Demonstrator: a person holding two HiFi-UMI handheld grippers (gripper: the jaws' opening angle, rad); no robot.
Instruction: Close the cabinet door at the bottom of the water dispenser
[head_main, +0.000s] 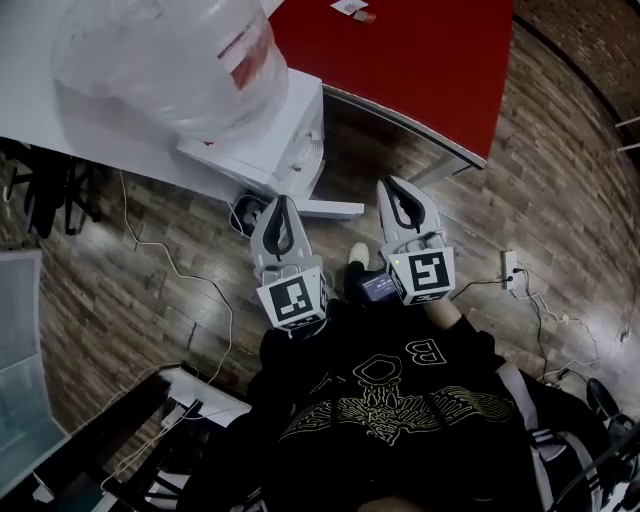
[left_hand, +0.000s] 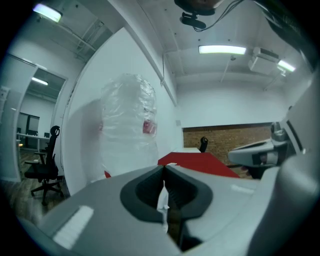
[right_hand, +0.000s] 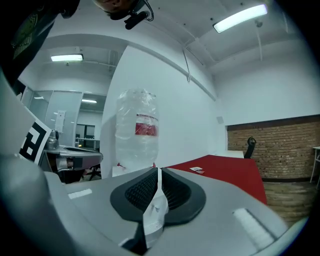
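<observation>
From above in the head view, the white water dispenser (head_main: 275, 135) carries a clear bottle (head_main: 170, 60). At its base a white cabinet door (head_main: 330, 208) stands swung out over the wood floor, seen edge-on. My left gripper (head_main: 281, 202) is shut and empty, its tip just short of the door's edge. My right gripper (head_main: 392, 183), also shut and empty, points past the door's free end on the right. Both gripper views look level at the bottle (left_hand: 127, 130) (right_hand: 137, 132); the door is hidden below their closed jaws.
A red table (head_main: 400, 50) stands right of the dispenser, its metal leg near my right gripper. Cables and a power strip (head_main: 510, 268) lie on the floor. A person's shoe (head_main: 357, 255) sits between the grippers. An office chair (left_hand: 42, 170) stands far left.
</observation>
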